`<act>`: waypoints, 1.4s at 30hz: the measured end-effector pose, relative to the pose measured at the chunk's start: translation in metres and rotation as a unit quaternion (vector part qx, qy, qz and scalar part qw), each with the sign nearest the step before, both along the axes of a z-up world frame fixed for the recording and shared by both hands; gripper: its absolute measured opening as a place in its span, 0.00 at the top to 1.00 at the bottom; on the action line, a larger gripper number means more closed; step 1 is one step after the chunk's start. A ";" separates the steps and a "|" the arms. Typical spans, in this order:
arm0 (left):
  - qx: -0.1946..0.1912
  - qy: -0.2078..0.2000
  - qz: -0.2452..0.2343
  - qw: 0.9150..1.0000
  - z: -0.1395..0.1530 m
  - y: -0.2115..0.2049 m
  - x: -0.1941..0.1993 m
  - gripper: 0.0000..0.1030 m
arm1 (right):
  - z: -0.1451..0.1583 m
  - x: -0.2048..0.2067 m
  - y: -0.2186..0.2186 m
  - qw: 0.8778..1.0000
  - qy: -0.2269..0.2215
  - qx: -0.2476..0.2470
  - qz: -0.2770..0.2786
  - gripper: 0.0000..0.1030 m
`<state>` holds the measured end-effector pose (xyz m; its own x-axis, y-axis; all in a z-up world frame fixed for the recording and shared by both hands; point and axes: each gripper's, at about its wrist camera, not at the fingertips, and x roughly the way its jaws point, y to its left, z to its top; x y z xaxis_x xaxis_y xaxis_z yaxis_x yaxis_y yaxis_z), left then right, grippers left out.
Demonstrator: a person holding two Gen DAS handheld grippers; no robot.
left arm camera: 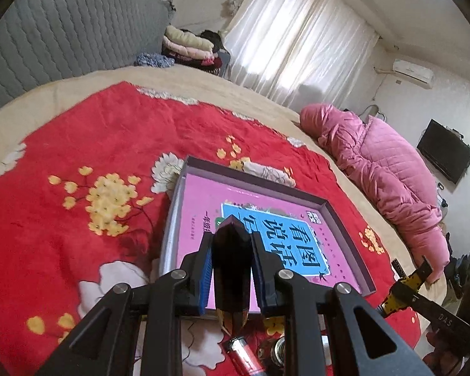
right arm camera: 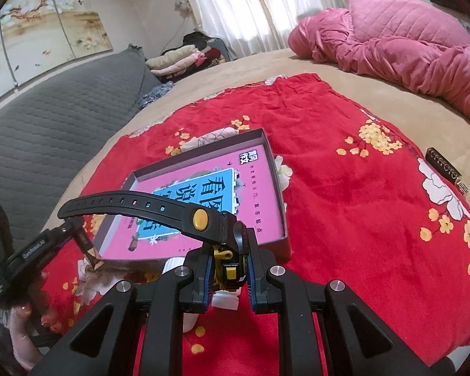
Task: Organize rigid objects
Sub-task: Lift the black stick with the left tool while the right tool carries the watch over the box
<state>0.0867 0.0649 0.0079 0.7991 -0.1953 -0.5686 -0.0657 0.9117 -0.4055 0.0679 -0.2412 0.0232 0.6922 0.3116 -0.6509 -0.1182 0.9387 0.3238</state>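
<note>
A shallow grey tray [left arm camera: 347,228] with a pink book [left arm camera: 203,197] in it lies on the red floral blanket; it also shows in the right wrist view [right arm camera: 268,144]. My left gripper [left arm camera: 230,244] is shut on a dark faceted crystal point [left arm camera: 230,266], held over the tray's near edge. My right gripper [right arm camera: 227,263] is shut on a black and yellow wristwatch [right arm camera: 225,235], its strap [right arm camera: 125,202] arching left above the tray's near edge. The watch and right gripper show at the right in the left wrist view [left arm camera: 404,288].
A red lighter [left arm camera: 242,355] and a small metal object [left arm camera: 277,349] lie on the blanket below my left gripper. A dark tag with a clip [right arm camera: 445,169] lies at the blanket's right edge. A pink quilt [right arm camera: 401,40] is heaped at the bed's far side.
</note>
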 end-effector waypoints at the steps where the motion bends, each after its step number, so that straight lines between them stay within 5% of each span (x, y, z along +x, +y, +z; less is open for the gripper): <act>1: 0.001 0.001 -0.001 1.000 -0.002 -0.001 0.001 0.78 | 0.000 0.001 0.000 1.000 0.001 0.000 -0.001 0.83; 25: 0.008 0.038 -0.018 0.999 -0.044 -0.004 0.035 0.78 | -0.033 0.060 0.013 0.998 0.038 0.004 -0.047 0.83; 35: 0.019 0.030 -0.026 0.999 -0.045 -0.006 0.042 0.78 | -0.048 0.080 0.026 0.996 0.062 -0.038 -0.055 0.83; 42: 0.022 0.030 -0.025 0.999 -0.046 -0.003 0.047 0.78 | -0.050 0.086 0.041 0.989 0.068 -0.126 -0.042 0.80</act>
